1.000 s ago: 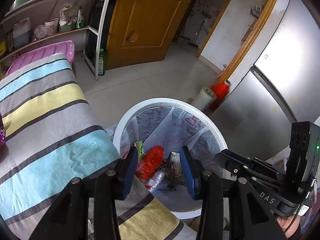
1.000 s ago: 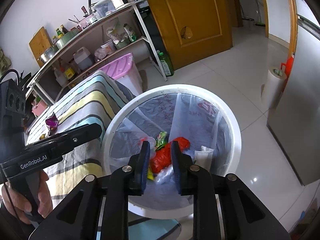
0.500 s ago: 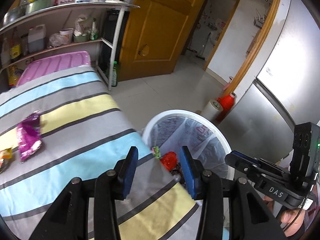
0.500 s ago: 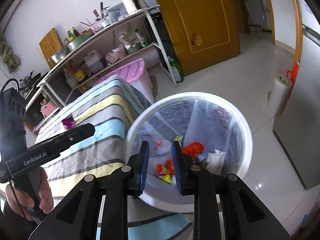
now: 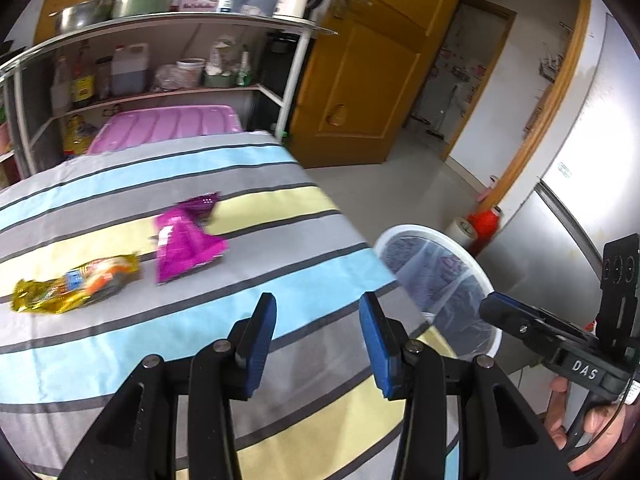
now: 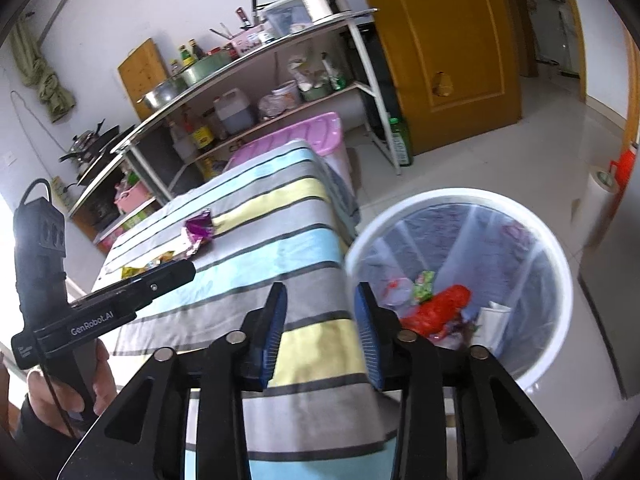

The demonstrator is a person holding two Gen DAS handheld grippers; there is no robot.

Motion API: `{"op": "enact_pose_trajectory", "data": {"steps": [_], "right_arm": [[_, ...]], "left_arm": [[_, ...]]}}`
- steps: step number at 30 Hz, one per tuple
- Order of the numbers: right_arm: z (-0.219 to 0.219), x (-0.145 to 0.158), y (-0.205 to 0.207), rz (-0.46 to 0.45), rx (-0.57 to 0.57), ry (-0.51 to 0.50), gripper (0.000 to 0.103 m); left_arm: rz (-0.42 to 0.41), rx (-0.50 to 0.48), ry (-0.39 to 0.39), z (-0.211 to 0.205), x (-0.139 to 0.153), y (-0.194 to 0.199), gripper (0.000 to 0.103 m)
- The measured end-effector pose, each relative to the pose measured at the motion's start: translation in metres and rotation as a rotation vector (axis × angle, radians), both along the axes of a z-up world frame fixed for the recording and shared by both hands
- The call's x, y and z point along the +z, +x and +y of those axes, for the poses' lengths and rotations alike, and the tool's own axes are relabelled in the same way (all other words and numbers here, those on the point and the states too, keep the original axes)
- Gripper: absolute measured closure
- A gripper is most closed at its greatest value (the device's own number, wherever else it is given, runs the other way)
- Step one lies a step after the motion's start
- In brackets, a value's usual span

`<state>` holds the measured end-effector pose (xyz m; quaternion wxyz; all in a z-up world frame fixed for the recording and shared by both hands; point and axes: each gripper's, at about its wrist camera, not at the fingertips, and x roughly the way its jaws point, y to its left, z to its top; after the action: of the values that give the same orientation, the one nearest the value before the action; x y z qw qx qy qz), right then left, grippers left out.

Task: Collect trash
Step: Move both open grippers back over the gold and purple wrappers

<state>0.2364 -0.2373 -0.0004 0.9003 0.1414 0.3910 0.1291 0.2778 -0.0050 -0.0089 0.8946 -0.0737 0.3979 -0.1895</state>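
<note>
A purple wrapper and a gold wrapper lie on the striped tablecloth. My left gripper is open and empty, above the cloth, a short way in front of the wrappers. The white trash bin with a clear liner stands on the floor to the right of the table; it holds a red wrapper and other scraps. My right gripper is open and empty above the table's corner, left of the bin. The purple wrapper also shows in the right wrist view.
A metal shelf rack with pots and bottles stands behind the table. A pink storage box sits at the table's far end. A wooden door, a paper roll, a red bottle and a steel cabinet lie to the right.
Both grippers have drawn back from over the bin toward the table. The left view swung left, bringing the two wrappers into sight. The right gripper's jaws have opened wider.
</note>
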Motion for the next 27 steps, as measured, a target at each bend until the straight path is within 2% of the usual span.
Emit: {"op": "enact_pose_trajectory", "data": {"steps": [9,17,21,27], "right_arm": [[0.049,0.007,0.007,-0.016,0.092,-0.023,0.065],[0.089,0.007,0.025,-0.024,0.158,-0.036,0.065],[0.112,0.008,0.038,-0.034,0.194,-0.038,0.058],[0.142,0.006,0.056,-0.043,0.234,-0.061,0.056]], "left_arm": [[-0.019,0.091,0.009,0.055,0.002,-0.008,0.058],[-0.031,0.163,0.054,0.103,0.004,-0.005,0.058],[-0.037,0.195,0.077,0.126,0.003,0.002,0.058],[-0.052,0.225,0.089,0.157,-0.001,0.013,0.044]]}}
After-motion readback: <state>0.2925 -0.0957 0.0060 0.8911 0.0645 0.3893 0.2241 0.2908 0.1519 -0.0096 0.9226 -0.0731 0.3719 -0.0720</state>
